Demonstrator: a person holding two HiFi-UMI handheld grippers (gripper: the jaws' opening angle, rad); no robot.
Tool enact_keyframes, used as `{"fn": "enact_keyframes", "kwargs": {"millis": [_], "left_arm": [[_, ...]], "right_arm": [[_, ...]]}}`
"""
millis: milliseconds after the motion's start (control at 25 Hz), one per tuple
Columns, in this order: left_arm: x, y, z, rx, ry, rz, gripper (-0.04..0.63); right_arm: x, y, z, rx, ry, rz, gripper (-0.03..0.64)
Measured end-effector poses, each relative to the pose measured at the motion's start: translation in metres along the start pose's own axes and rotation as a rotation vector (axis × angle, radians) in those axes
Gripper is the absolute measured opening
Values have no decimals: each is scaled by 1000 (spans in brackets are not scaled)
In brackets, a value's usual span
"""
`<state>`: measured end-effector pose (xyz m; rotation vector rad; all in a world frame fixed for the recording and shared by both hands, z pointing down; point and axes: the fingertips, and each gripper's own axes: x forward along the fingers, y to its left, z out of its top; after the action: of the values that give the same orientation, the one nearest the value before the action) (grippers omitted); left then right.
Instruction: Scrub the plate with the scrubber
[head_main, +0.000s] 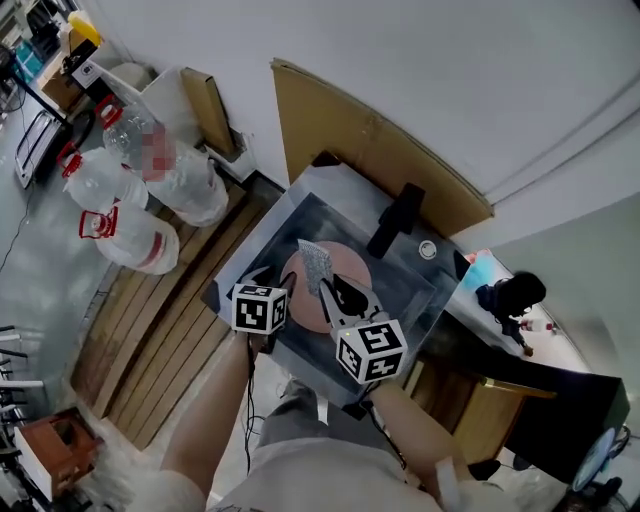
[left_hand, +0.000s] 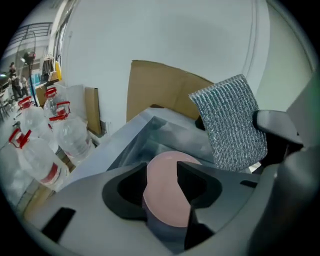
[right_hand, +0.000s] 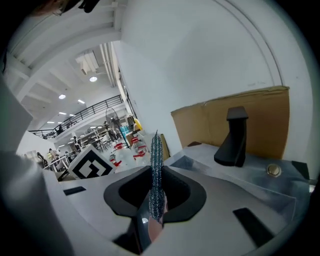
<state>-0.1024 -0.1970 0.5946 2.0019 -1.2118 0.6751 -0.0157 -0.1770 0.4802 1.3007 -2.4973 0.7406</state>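
Now the right gripper (right_hand: 156, 200) is clenched on the silver scrubber (right_hand: 156, 170), held upright over the pink plate (head_main: 352, 263), which lies in the sink (head_main: 405, 292) toward its near edge, while the left gripper (left_hand: 162, 182) is released, jaws apart, beside the plate's left rim.

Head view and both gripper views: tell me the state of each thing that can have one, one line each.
left tongs: open, gripping nothing; the plate shows through the gap.
right tongs: shut on the scrubber.
scrubber: held upright over the plate.
plate: lying flat in the sink, face up.
sink: holds the plate.
faucet: no water seen running.
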Motion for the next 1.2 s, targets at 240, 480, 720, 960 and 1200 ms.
{"fn": "enact_keyframes", "kwargs": {"millis": [240,480,720,960,1200], "left_arm": [[44,18,-22,-45,90,9,189],[81,34,-34,-145,103,17,189],[106,44,-55,-165,156,43,188],[121,49,-64,-164,200,45,186],[125,58,-69,-185,207,70,99]], "right_arm": [[33,-35,-56,238,71,17,95],[72,-65,-105,393,185,18,95],[95,-72,-146,444,299,57,95],[119,-88,-168,306,379,-6,93],[137,-105,-178,-99,501,-72,89]]}}
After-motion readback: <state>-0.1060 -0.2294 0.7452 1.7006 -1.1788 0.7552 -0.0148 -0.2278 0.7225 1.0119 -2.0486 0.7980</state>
